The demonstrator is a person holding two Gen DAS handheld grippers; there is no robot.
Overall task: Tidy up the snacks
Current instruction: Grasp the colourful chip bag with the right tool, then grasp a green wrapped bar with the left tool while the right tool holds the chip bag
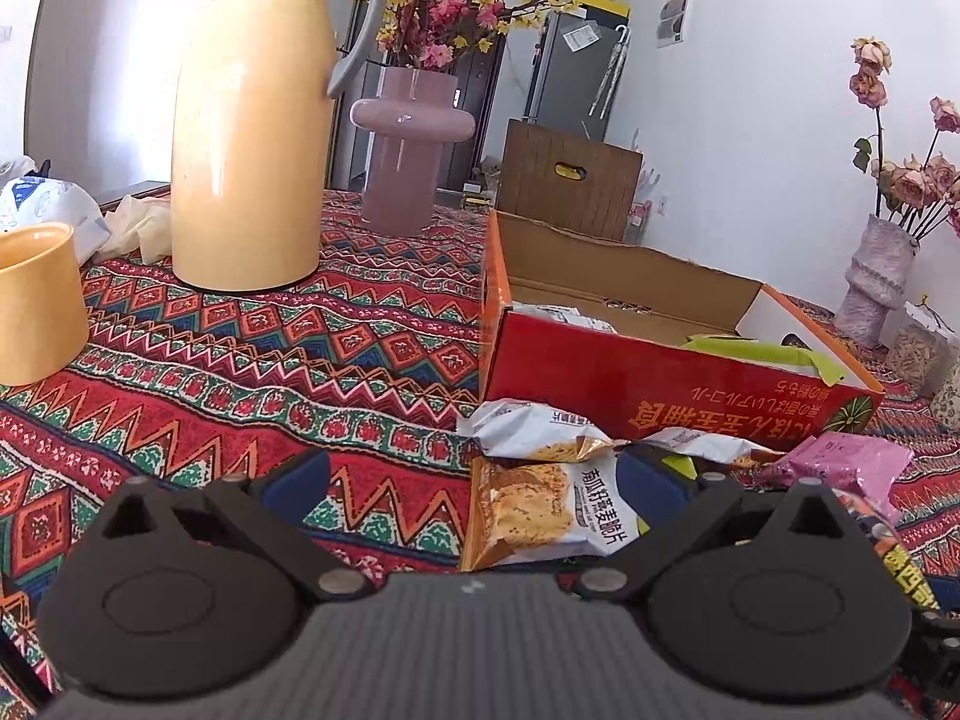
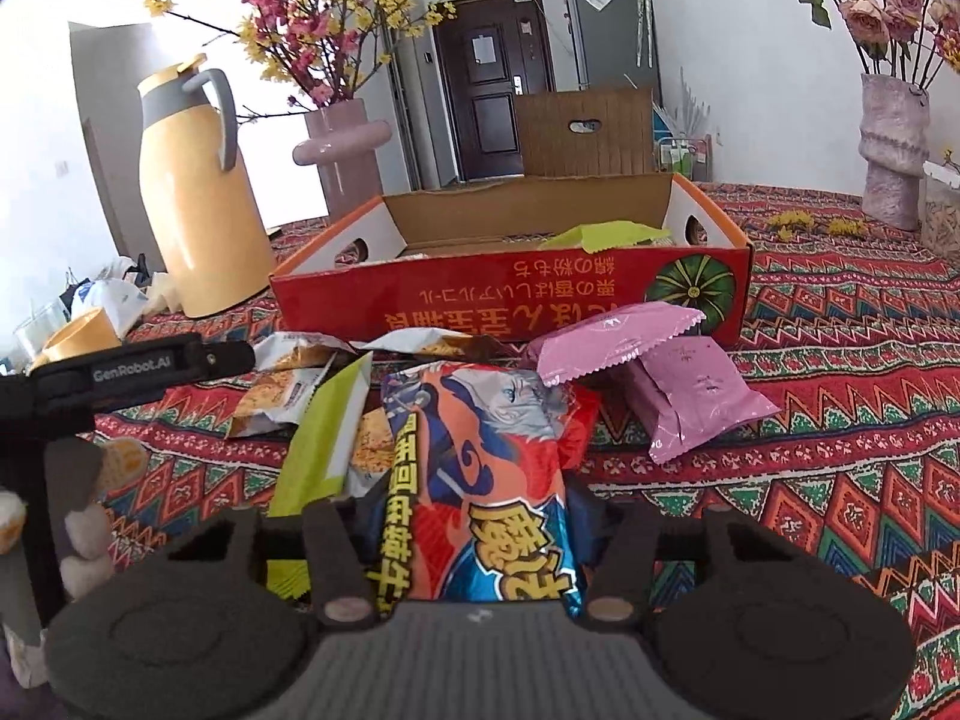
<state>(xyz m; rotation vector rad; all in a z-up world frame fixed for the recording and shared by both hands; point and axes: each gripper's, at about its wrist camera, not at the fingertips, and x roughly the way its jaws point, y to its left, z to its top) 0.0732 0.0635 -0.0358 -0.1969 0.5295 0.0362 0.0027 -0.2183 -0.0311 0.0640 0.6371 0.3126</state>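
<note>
A: Left wrist view?
B: The left gripper (image 1: 474, 480) is spread wide over the patterned tablecloth (image 1: 240, 360) — nothing held, an oat-crisp packet (image 1: 546, 510) lying between its fingers, the red box (image 1: 660, 378) just beyond.
A: Right wrist view?
B: The right gripper (image 2: 474, 516) has its fingers narrowed against a red-and-blue snack packet (image 2: 480, 456) — pink packets (image 2: 660, 372) near the box

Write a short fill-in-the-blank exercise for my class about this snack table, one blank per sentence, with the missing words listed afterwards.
1. The right gripper has its jaws around a long ____ and blue snack packet.
2. Two ____ packets lie in front of the box.
3. The red cardboard box has its top ____.
4. Left of the box stands a tall ____ thermos jug.

Missing words: orange; pink; open; yellow
</note>
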